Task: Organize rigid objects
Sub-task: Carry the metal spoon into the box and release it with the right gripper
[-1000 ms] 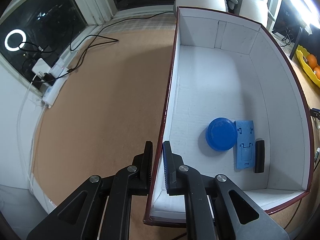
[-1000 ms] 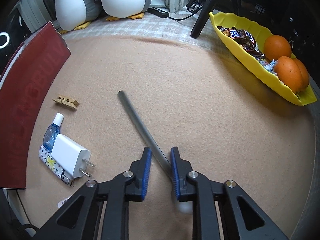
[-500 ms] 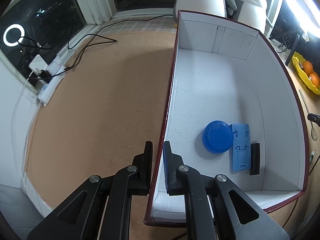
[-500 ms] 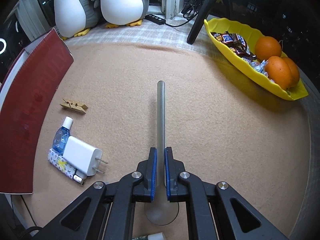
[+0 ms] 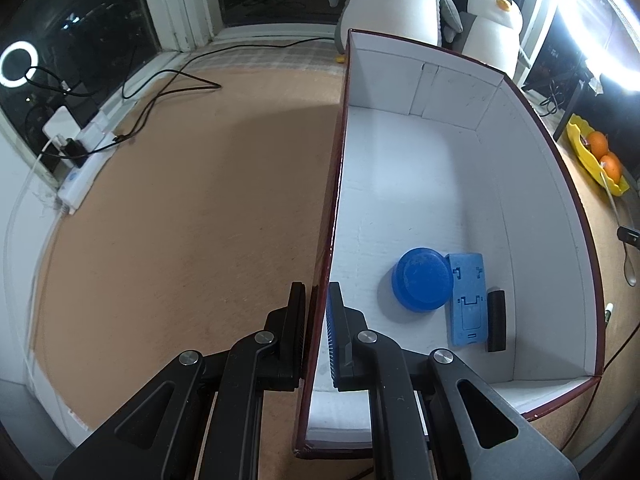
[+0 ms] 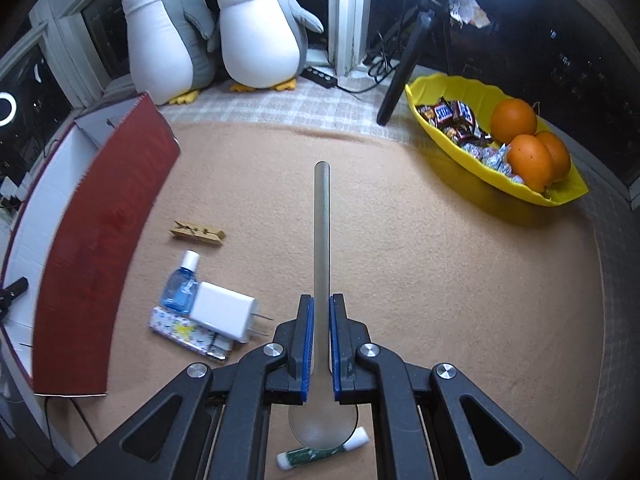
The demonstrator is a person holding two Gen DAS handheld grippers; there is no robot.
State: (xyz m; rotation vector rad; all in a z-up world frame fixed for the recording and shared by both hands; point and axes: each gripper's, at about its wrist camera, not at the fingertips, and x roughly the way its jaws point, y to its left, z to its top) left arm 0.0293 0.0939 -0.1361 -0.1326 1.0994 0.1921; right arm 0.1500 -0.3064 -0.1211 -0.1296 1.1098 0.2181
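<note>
Two grippers are working together: the left gripper (image 5: pixel 316 312) is pinching the box (image 5: pixel 456 184) wall, steadying it, while the right gripper (image 6: pixel 320 332) is clamping the spoon (image 6: pixel 321 240) to the box's right, which it should be carrying level over the rim.

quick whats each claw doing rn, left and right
Left claw: closed on the side wall of the box.
Right claw: closed on the handle of the metal spoon, held off the table.
</note>
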